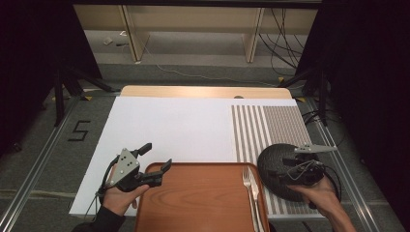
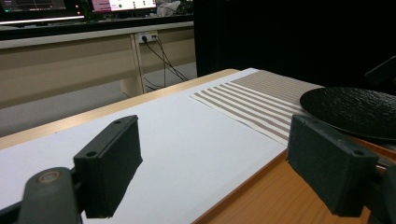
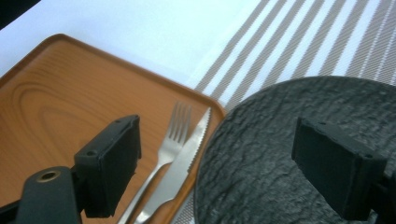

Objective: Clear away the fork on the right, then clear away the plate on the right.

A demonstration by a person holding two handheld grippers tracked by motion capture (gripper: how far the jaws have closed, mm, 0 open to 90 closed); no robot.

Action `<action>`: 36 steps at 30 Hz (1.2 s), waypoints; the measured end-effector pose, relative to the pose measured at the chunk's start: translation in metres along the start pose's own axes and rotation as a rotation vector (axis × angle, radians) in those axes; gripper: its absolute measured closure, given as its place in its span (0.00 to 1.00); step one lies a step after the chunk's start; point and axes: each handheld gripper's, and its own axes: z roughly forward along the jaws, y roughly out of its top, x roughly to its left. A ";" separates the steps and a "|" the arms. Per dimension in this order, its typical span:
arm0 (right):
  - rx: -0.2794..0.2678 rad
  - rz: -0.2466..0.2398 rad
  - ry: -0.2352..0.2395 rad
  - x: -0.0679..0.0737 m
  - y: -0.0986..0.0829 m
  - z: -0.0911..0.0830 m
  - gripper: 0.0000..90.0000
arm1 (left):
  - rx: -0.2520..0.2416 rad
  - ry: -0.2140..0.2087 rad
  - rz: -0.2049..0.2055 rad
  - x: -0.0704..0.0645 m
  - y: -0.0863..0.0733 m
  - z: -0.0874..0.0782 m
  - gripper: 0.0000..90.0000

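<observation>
Round black plate with rough slate-like texture: matte, shallow, lying on the striped beige placemat at the worktop's right, its left rim just beside the brown wooden tray. Right gripper: released, jaws spread above the plate. Left gripper: released, over the tray's left corner. Steel fork and serrated steel knife: along the tray's right edge. White worktop sheet: bare beyond the tray.

We see the tray at the table's near edge, fork and knife along its right side, the plate just right of it on the striped mat.
</observation>
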 end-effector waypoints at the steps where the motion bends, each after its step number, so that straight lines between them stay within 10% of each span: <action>1: -0.001 0.005 -0.002 -0.001 0.000 -0.001 0.19 | -0.001 0.000 0.000 0.000 0.000 0.000 0.19; 36: -0.044 0.195 -0.066 -0.037 -0.029 -0.036 0.18 | -0.004 -0.010 0.009 -0.001 0.000 -0.001 0.19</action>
